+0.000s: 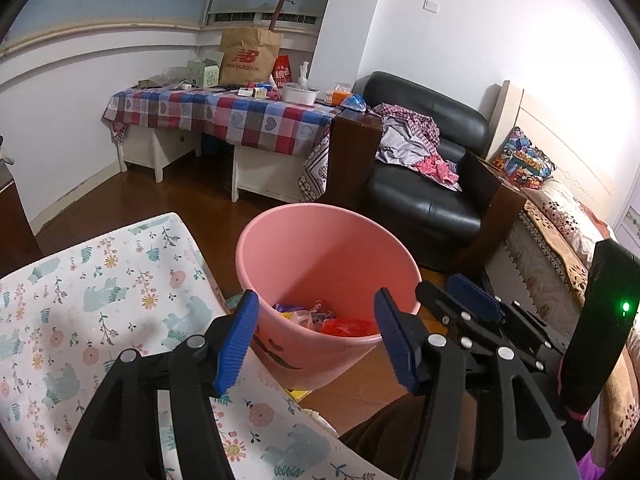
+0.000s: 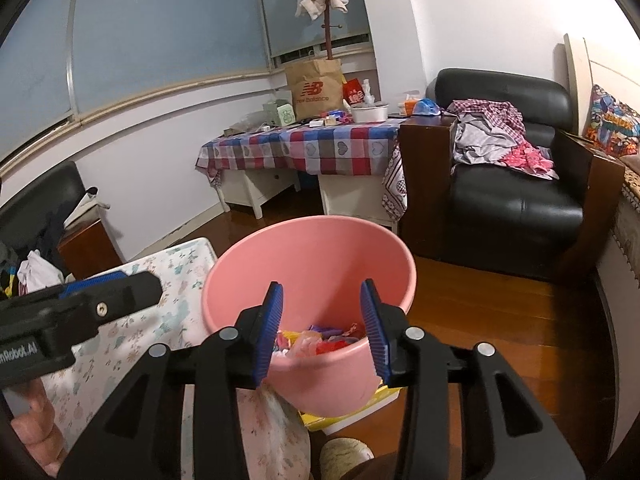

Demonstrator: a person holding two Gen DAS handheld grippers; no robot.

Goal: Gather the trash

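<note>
A pink bin (image 1: 320,256) (image 2: 316,256) stands on the wooden floor with crumpled coloured wrappers (image 1: 336,322) (image 2: 320,338) at its bottom. My left gripper (image 1: 316,336) hovers over the bin's near rim, jaws wide apart and nothing between them. My right gripper (image 2: 322,326) is also above the near rim, open and empty. In the left wrist view the right gripper (image 1: 472,304) shows at the right edge of the bin. In the right wrist view the left gripper (image 2: 100,292) shows at the left over the flowered cloth.
A table with a flowered cloth (image 1: 100,312) (image 2: 168,300) lies left of the bin. A black armchair (image 1: 432,184) (image 2: 516,184) with clothes stands behind, next to a checked table (image 1: 224,116) with clutter. A bed (image 1: 560,232) is at the right. A yellow-and-white item (image 2: 348,412) lies under the bin.
</note>
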